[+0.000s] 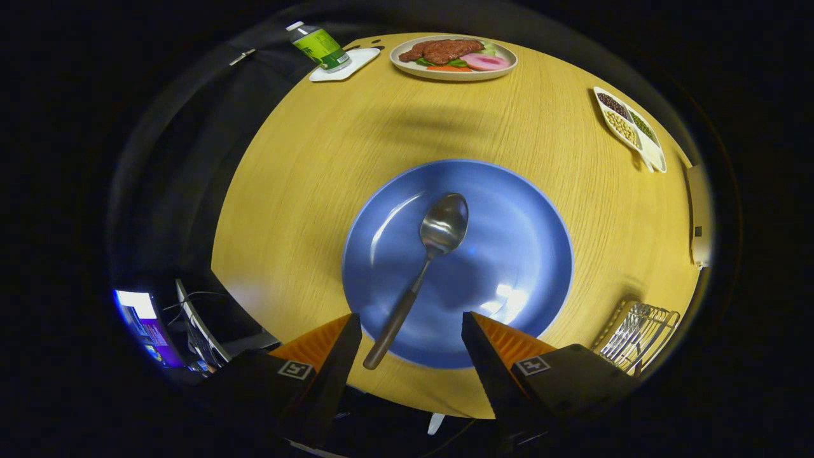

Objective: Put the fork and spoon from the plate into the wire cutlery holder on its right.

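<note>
We hold the gripper [412,331] above the near rim of a blue plate [509,216], its two fingers spread wide and gripping nothing. The spoon [425,267] lies on the plate, and the dark end of its handle reaches over the plate's near rim into the gap between our fingers, closer to the left finger than to the right one and touching neither. From there the handle runs away from us across the plate, leaning a little to the right, and the metal bowl of the spoon rests near the plate's middle, well ahead of the fingertips. So the spoon's long axis is almost in line with our fingers, bowl far, handle near.

The plate sits on a round wooden table [305,165]. To the right of the plate, just beside our right finger, we see the wire cutlery holder [639,334] near the table's edge; whether anything lies in it we cannot tell. Beyond the plate, at the far side of the table, stand a plate of food [453,57], a green-labelled bottle [318,46] on a white coaster, and, off to the right, a divided dish of beans [629,127].
</note>
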